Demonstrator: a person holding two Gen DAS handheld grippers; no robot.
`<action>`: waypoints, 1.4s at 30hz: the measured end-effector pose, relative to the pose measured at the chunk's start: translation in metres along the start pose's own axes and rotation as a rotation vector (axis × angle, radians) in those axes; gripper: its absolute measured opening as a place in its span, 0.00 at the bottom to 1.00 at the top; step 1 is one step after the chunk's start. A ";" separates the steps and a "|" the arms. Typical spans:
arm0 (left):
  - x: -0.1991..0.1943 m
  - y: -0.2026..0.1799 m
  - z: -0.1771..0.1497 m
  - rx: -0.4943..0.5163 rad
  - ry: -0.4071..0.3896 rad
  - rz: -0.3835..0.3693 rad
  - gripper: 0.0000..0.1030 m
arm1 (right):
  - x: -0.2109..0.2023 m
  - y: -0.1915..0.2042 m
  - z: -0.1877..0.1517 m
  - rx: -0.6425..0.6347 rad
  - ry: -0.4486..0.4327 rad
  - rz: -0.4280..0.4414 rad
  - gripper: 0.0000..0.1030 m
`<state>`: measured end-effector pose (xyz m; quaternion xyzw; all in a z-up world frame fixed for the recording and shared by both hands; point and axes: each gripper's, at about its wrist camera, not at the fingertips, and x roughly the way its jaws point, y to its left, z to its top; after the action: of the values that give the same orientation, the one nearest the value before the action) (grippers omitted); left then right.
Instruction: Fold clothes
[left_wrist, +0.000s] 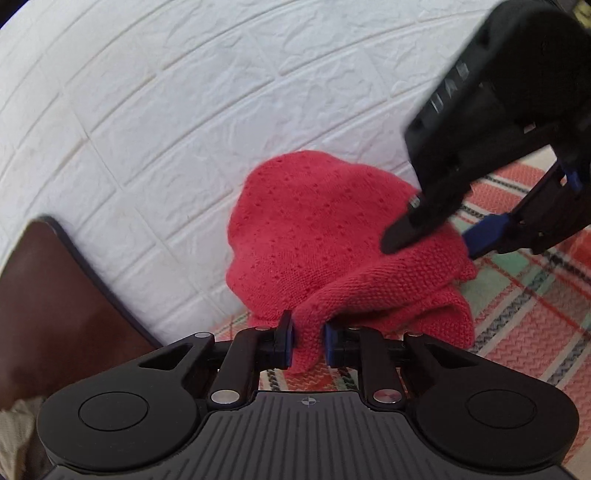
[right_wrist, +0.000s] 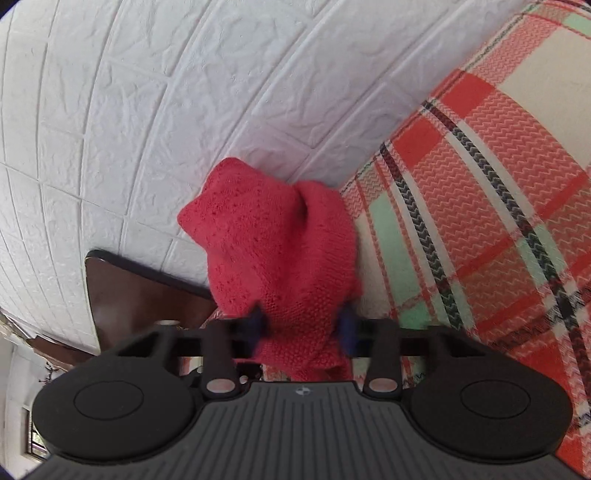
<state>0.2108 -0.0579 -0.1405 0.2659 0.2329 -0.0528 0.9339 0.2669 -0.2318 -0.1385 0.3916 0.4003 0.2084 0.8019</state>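
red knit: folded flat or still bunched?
Bunched. The red knit garment stands in a crumpled heap on the plaid cloth, one edge pinched in the left tongs; no flat fold visible.

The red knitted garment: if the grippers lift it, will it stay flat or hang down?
The red knitted garment probably droops: it already bunches into soft folds. Its open knit looks light and should grip the blue pads rather than slip.
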 end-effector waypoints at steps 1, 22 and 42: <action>-0.001 0.004 0.000 -0.028 0.002 -0.015 0.09 | 0.002 0.002 0.000 -0.007 -0.004 -0.002 0.33; -0.203 0.035 -0.052 -0.466 0.014 -0.400 0.08 | -0.181 0.060 -0.135 -0.263 -0.052 0.136 0.19; -0.292 0.024 -0.102 -0.462 0.024 -0.331 0.53 | -0.236 0.030 -0.228 -0.286 -0.119 -0.107 0.59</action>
<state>-0.0840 0.0086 -0.0703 0.0050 0.2902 -0.1471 0.9456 -0.0569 -0.2614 -0.0868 0.2632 0.3385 0.1969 0.8817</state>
